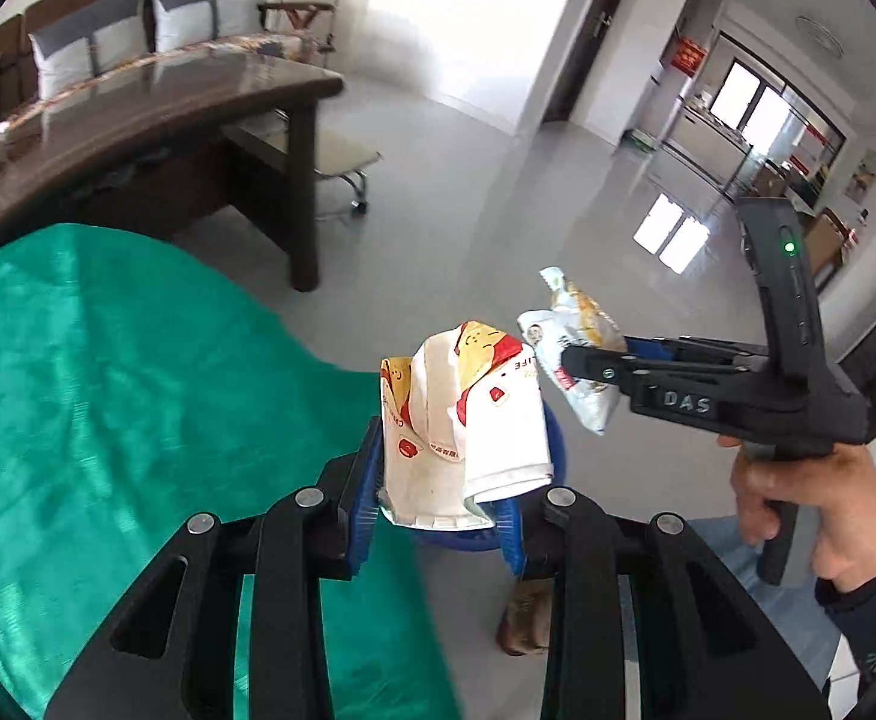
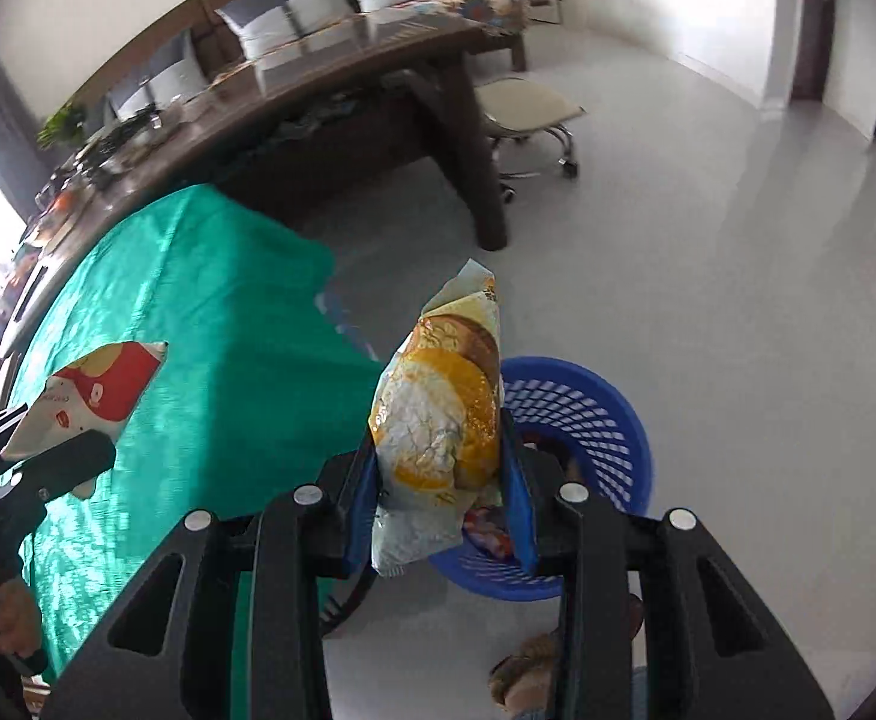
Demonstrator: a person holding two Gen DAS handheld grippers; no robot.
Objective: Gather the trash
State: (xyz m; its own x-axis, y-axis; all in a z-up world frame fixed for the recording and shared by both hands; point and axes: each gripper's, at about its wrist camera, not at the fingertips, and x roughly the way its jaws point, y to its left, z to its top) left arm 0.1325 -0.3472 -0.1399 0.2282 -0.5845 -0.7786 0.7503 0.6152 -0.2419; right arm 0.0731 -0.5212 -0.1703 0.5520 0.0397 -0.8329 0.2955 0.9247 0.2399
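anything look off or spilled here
Nothing spilled. The left tool grips a crumpled red-and-white wrapper, and the right tool a creased yellow snack bag. The blue basket stands upright on the floor with some trash already inside.

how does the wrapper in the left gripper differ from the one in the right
The left wrapper is white with red and yellow print and folded over; the right wrapper is silvery with an orange-yellow picture and stands crumpled. Both are empty snack packets pinched between blue-padded fingers near the blue basket.
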